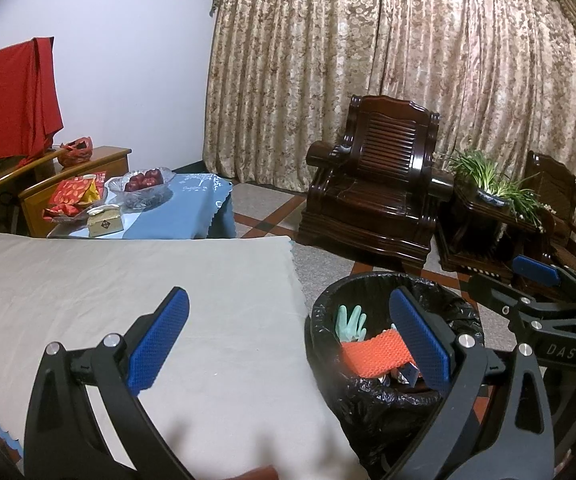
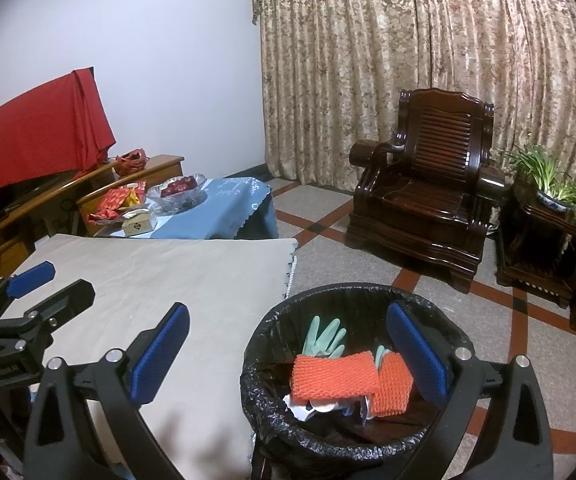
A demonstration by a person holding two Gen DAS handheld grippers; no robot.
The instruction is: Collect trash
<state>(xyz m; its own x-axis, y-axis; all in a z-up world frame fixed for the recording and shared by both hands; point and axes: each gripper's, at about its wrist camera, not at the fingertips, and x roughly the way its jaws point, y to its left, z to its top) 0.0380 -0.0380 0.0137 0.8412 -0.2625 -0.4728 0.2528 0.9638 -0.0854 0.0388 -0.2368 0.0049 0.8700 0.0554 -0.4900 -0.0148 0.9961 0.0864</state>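
Trash looks already gathered, and you seem to stand at the close of the job. Begin at your left: your left tool (image 1: 288,340) is spread wide with nothing between its blue pads (image 1: 160,340), and it hangs over the grey cloth of the counter (image 1: 128,280). Under and ahead of it that cloth shows bare, with no scrap that I can find in either view. Beyond the far edge of the cloth, well ahead of the left tool, a second surface under a blue cover (image 1: 192,208) carries red packets (image 1: 76,196), a small box (image 1: 104,222) and a glass bowl of red fruit (image 1: 144,184); whether any of that counts as rubbish you cannot judge from here.

Move to the right: the bin (image 2: 351,300) with its black liner stands just off the counter's edge, below your right tool (image 2: 288,344), which is also spread wide and pinches nothing. Inside the bin lie a pale green glove (image 2: 323,336), an orange foam net (image 2: 335,376) folded in two parts, and some white and dark scraps beneath them.

My judgement is that the drop is done and a search is the step in hand. The next move calls for you to swing both tools forward over the cloth, scan it for leftovers, and approach the red packets only if they prove empty.
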